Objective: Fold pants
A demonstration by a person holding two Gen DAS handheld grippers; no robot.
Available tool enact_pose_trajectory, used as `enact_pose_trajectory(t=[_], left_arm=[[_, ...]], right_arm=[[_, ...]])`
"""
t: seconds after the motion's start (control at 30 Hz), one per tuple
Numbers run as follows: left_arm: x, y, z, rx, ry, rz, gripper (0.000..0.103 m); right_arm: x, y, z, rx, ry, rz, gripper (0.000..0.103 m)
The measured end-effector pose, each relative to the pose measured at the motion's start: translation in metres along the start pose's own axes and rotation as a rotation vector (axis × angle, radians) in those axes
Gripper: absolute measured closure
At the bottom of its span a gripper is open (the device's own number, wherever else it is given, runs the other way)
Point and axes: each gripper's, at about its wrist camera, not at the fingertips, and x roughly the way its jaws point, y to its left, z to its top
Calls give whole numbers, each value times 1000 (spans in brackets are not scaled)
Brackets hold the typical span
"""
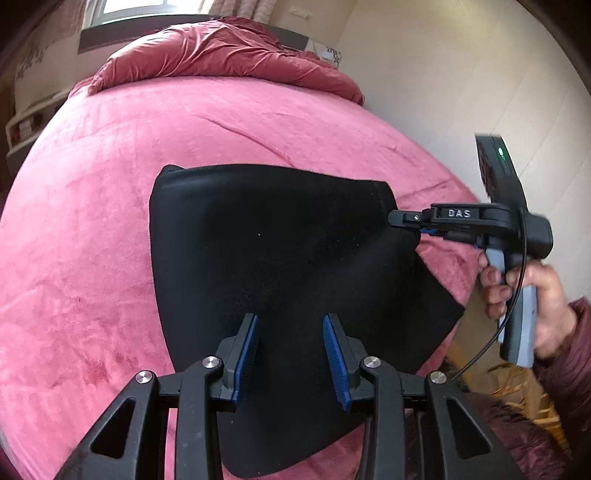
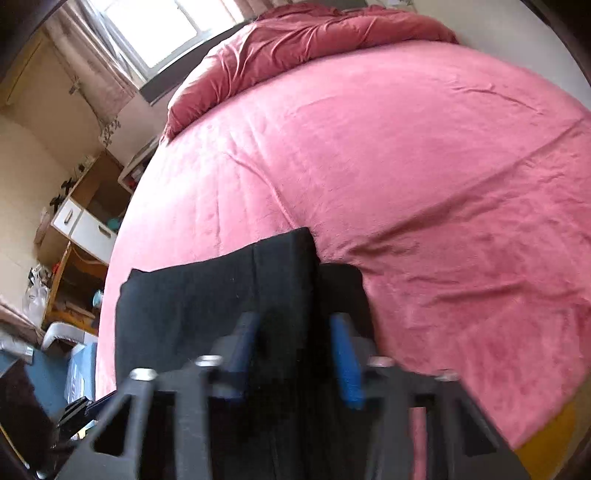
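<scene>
The black pants (image 1: pixel 266 258) lie folded on the pink bed cover (image 1: pixel 92 240). My left gripper (image 1: pixel 290 325) is open, its blue pads hovering over the pants' near part. My right gripper (image 1: pixel 395 219) shows at the right in the left wrist view, its fingers at the pants' right edge, which is lifted there. In the right wrist view the pants (image 2: pixel 207 291) lie between and beyond my right gripper's (image 2: pixel 295 328) blue pads, which stand apart; the view is blurred.
A rumpled dark pink duvet (image 1: pixel 221 51) lies at the bed's far end under a window (image 2: pixel 155 26). A wooden shelf unit with white drawers (image 2: pixel 81 221) stands left of the bed. A cream wall (image 1: pixel 443 92) runs along the right.
</scene>
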Motion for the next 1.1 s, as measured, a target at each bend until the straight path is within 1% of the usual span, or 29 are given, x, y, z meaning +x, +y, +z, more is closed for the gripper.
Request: enact_pose_trajectory(t=[0.17, 0.23, 0.33, 0.5, 0.73, 0.77, 0.8, 0.87, 0.93, 0.97, 1.0, 1.03, 1.07, 1.1], left_arm=[[20, -15, -2, 56, 33, 55, 66], [27, -22, -2, 74, 43, 67, 66], [38, -30, -1, 91, 59, 84, 65], [48, -36, 0, 92, 67, 86, 65], [43, -43, 0, 95, 61, 94, 64], [40, -44, 0, 91, 56, 90, 64], [35, -43, 0, 85, 51, 85, 64], [26, -39, -1, 77, 29, 71, 58], [10, -33, 1, 53, -15, 45, 54], [3, -29, 1, 40, -30, 41, 53], [-5, -22, 3, 23, -46, 44, 51], [-10, -14, 3, 10, -55, 43, 48], [-16, -6, 3, -11, -66, 38, 46], [-22, 6, 2, -40, -71, 37, 40]], right_arm=[[16, -2, -3, -53, 14, -80, 93], [24, -7, -2, -38, 25, -84, 96], [34, -13, 0, -35, 32, -90, 97], [45, -15, 2, -67, 17, -107, 97], [44, -11, 0, -89, 4, -129, 97], [43, -9, -1, -92, 4, -132, 96], [41, -8, -1, -97, 4, -133, 93], [38, -8, -1, -97, 6, -130, 92], [34, -9, 1, -89, 5, -128, 86], [31, -10, 1, -89, 0, -132, 77], [27, -10, 0, -92, -4, -145, 61], [24, -13, -1, -87, -3, -155, 52], [21, -16, -3, -71, 1, -142, 41], [17, -22, -5, -42, 10, -110, 41]])
